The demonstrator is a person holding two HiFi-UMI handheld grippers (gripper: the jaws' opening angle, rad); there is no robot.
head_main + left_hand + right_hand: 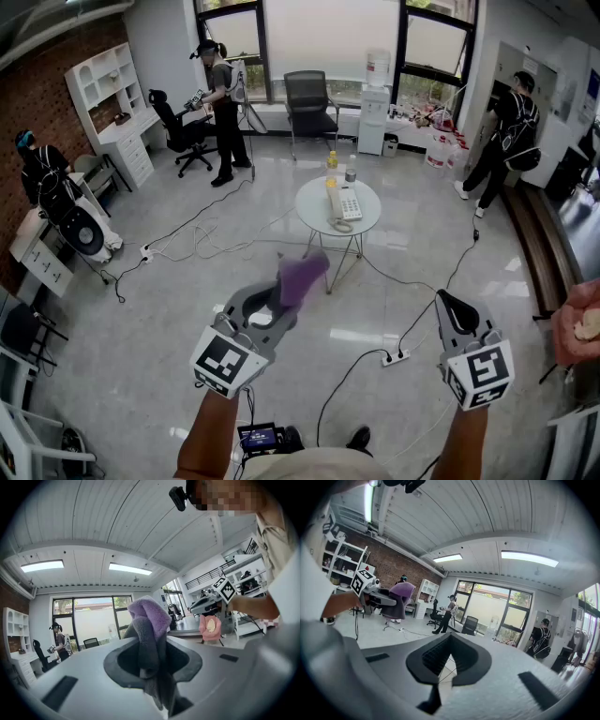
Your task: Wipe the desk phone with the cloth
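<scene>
**Cloth in grip, phone not yet reached**

The left gripper (281,302) is held level, short of the table (315,217) and to its left. Its jaws are pressed together on the cloth (302,276). The purple-grey cloth is pinched partway along, so a soft fold stands up past the jaw tips and a tail hangs below them. A loose pad like that is judged well suited to being dragged over keys and handset. The gripper is aimed toward the table, so the approach is judged to be the step in hand, with no wiping begun.

On the table, near its centre, the white phone (345,204) is seen. Its handset lies along the left side and its coiled cord trails toward the near rim. Two bottles (332,160) are set at the far rim, clear of the phone, so an approach from the near side is left unobstructed. Cables (202,246) are spread over the floor around the table's legs and may need to be stepped over.

The right gripper (450,305) is held short of the table and to its right, well apart from it, tipped slightly down. Its jaws are closed on nothing. It is judged to be kept free so the phone can be steadied while the cloth is worked.
</scene>
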